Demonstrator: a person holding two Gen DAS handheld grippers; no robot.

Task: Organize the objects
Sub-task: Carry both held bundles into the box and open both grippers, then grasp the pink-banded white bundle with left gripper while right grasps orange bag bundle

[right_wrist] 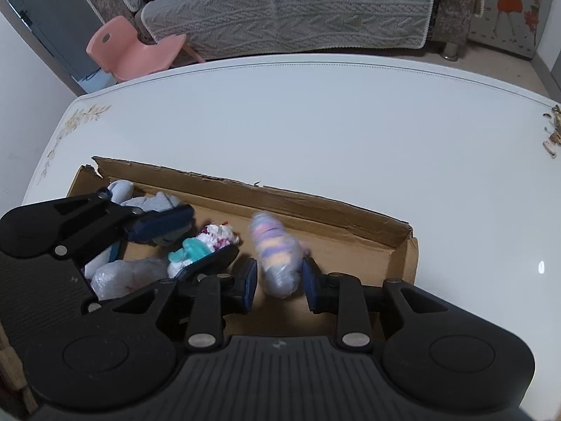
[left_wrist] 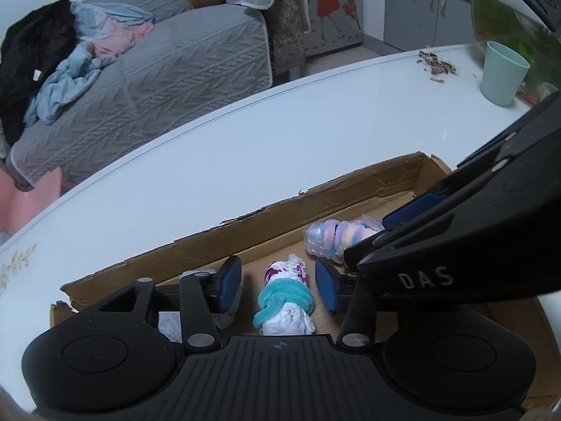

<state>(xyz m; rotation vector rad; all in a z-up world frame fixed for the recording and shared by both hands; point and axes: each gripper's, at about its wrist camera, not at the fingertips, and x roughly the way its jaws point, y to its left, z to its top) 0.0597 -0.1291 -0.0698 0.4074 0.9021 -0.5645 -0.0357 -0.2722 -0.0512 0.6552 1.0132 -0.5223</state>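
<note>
A shallow cardboard box (left_wrist: 280, 217) (right_wrist: 315, 210) lies on the white table. Inside it, a white rolled bundle with a teal band (left_wrist: 285, 298) (right_wrist: 196, 249) rests on the floor between the blue pads of my left gripper (left_wrist: 278, 289) (right_wrist: 189, 242), with a gap on each side, so the gripper is open. A pastel striped bundle in clear plastic (right_wrist: 278, 256) (left_wrist: 336, 236) sits blurred between the pads of my right gripper (right_wrist: 280, 284) (left_wrist: 385, 226). Those jaws stand narrowly apart and do not press on it.
More rolled bundles (right_wrist: 150, 203) and a plastic-wrapped one (right_wrist: 126, 277) fill the box's left end. A green cup (left_wrist: 503, 73), a glass fish bowl (left_wrist: 508, 17) and scattered seed shells (left_wrist: 436, 63) are at the table's far right. Beyond stand a grey sofa (left_wrist: 182, 63) and a pink chair (right_wrist: 129, 49).
</note>
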